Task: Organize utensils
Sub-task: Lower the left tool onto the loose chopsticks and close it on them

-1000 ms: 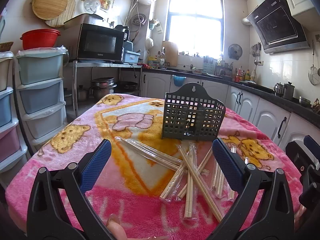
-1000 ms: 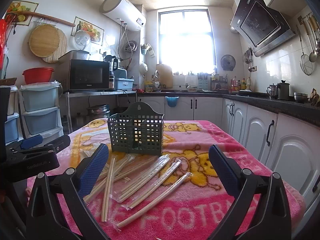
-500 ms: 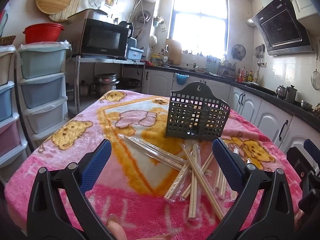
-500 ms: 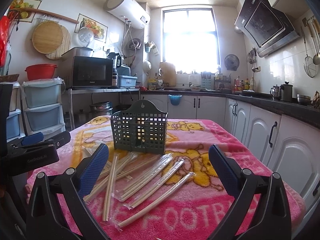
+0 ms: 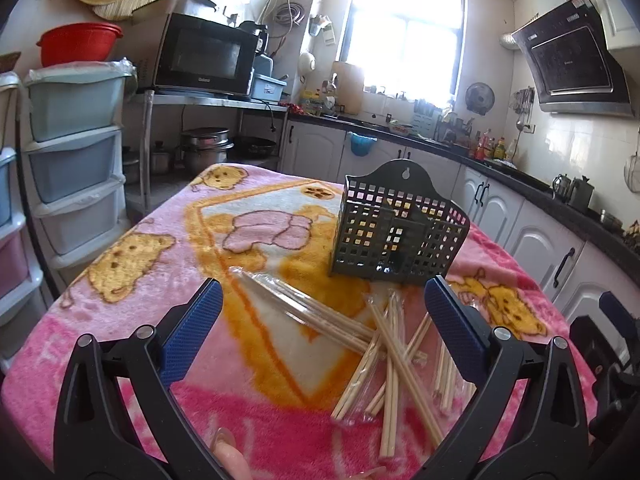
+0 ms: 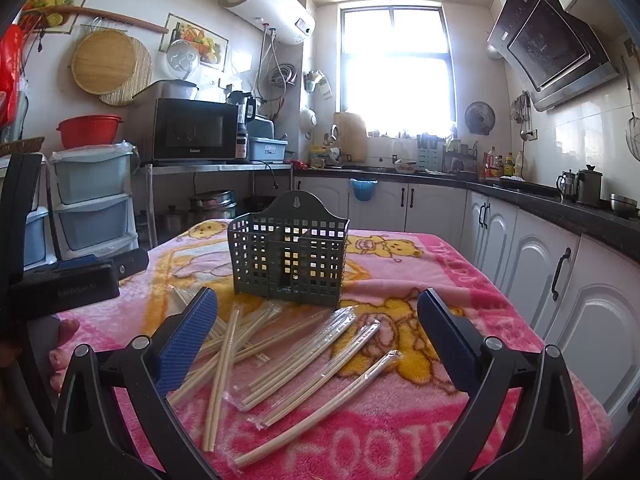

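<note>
A dark green slotted utensil holder (image 5: 398, 236) stands upright on the pink blanket-covered table (image 5: 132, 320); it also shows in the right wrist view (image 6: 288, 254). In front of it lie several wooden chopsticks (image 5: 390, 356), some loose, some in clear plastic sleeves (image 6: 316, 356). My left gripper (image 5: 324, 332) is open and empty, held above the table just short of the pile. My right gripper (image 6: 318, 334) is open and empty above the sleeved chopsticks. The left gripper body (image 6: 60, 284) shows at the left of the right wrist view.
Stacked plastic drawers (image 5: 76, 160) and a microwave (image 5: 204, 56) on a metal shelf stand left of the table. White cabinets (image 6: 532, 264) under a dark counter run along the back and right. The table's front edge is close below both grippers.
Both grippers have moved forward and a little lower toward the chopstick pile and holder. Both stay open. Nothing on the table has moved.
</note>
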A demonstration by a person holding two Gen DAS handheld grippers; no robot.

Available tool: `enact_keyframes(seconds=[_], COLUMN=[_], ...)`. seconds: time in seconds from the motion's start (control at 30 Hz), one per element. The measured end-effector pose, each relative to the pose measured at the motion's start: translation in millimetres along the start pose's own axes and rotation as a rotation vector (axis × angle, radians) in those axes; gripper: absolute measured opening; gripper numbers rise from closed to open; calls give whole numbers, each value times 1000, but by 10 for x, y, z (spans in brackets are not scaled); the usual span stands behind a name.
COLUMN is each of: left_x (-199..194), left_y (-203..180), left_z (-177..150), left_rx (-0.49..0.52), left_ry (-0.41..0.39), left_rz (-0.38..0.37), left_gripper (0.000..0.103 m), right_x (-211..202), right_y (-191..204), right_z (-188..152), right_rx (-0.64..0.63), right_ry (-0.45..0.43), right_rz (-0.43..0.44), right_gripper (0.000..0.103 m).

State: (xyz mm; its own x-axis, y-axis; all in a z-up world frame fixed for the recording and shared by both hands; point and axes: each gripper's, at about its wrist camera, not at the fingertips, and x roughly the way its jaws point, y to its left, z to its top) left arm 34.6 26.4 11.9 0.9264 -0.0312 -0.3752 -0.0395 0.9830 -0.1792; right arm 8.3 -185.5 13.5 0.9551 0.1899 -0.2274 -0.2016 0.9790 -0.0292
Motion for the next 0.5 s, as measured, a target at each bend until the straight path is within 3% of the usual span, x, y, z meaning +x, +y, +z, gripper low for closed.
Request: enact_keyframes(seconds=[0.17, 0.5], left_x=[92, 354], left_y=[-49, -190], left_z=[106, 246], left_rx=[11, 25], left_ry=[1, 61], left_rz=[-12, -112], left_gripper=[94, 93], right_x=[108, 484], right_y=[-70, -282], right_z=[43, 197], right_rx=[8, 19], right_ry=[21, 109], right_rz=[3, -16], right_gripper=[97, 97])
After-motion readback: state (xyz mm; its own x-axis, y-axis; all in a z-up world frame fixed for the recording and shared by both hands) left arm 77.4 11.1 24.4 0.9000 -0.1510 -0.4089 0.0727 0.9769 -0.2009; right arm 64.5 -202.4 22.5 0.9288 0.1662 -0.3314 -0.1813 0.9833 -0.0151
